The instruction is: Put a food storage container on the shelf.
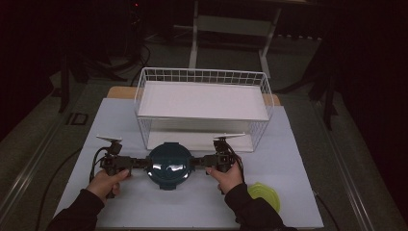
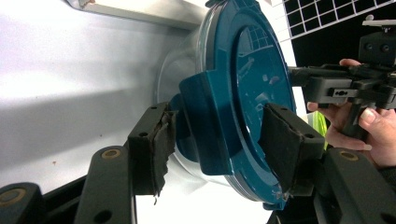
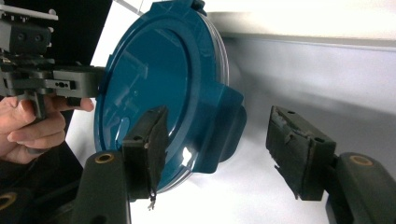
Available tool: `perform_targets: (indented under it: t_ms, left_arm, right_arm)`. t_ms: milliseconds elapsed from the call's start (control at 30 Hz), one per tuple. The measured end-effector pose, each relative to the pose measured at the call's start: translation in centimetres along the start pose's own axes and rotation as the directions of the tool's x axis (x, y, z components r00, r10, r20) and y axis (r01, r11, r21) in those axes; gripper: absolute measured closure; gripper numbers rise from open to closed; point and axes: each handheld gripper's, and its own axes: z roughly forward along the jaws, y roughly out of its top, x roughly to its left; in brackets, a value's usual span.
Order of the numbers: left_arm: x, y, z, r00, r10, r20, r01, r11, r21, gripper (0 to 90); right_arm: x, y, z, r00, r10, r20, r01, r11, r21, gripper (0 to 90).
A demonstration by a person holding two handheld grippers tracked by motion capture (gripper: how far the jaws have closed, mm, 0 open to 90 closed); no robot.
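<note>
Black padded jaws of the left gripper (image 2: 215,144) stand spread on either side of a side latch of the round teal-lidded container (image 2: 238,93): one pad sits by the clear wall under the lid, the other over the lid's top face. Whether either pad presses the plastic cannot be told. On the container's opposite side, the right gripper (image 3: 217,140) is spread too, one pad lying against the lid's top face and the other standing well clear of the second latch, over bare table.

From above, the container (image 1: 169,165) lies between the left gripper (image 1: 139,163) and the right gripper (image 1: 198,162), each held level in a hand and pointing inward at it. Just behind the container stands a white wire rack (image 1: 202,103) with a flat white shelf. A yellow-green lid (image 1: 265,195) lies to the right of the container, near the table's front edge and beside the person's right sleeve.

All of this rests on a white tabletop (image 1: 115,120). Around it the room is dark, with a grey floor, trailing cables and the pale legs of a stand behind the rack.
</note>
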Motion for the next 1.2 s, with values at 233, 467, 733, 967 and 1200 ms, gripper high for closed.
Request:
perform_targets:
  t_ms: [233, 467, 733, 967, 1200]
  left_arm:
    - [0.9, 0.1, 0.1, 0.9981, -0.057, 0.022, 0.057, 0.9984, 0.005, 53.0]
    - [1.4, 0.1, 0.5, 0.9931, -0.094, 0.071, 0.091, 0.9951, 0.038, 51.8]
    - [1.3, 0.0, 0.5, 0.9939, -0.081, 0.076, 0.078, 0.9963, 0.034, 53.1]
    - [0.6, -0.5, -0.2, 0.9962, -0.055, 0.068, 0.052, 0.9978, 0.041, 55.7]
    - [0.0, -1.0, -0.2, 0.9972, -0.049, 0.057, 0.047, 0.9987, 0.020, 56.3]
  right_arm:
    - [-1.1, 0.2, 0.6, 0.9960, 0.075, -0.047, -0.075, 0.997, 0.020, 43.6]
    - [-1.9, -0.1, 1.9, 0.9727, 0.191, -0.131, -0.182, 0.980, 0.082, 50.4]
    - [-1.9, -0.1, 1.7, 0.9622, 0.229, -0.147, -0.217, 0.972, 0.093, 53.1]
    - [-0.9, -0.4, 1.1, 0.9749, 0.178, -0.134, -0.166, 0.982, 0.094, 54.8]
    - [-0.7, -0.6, 0.8, 0.9799, 0.151, -0.131, -0.140, 0.986, 0.091, 54.9]
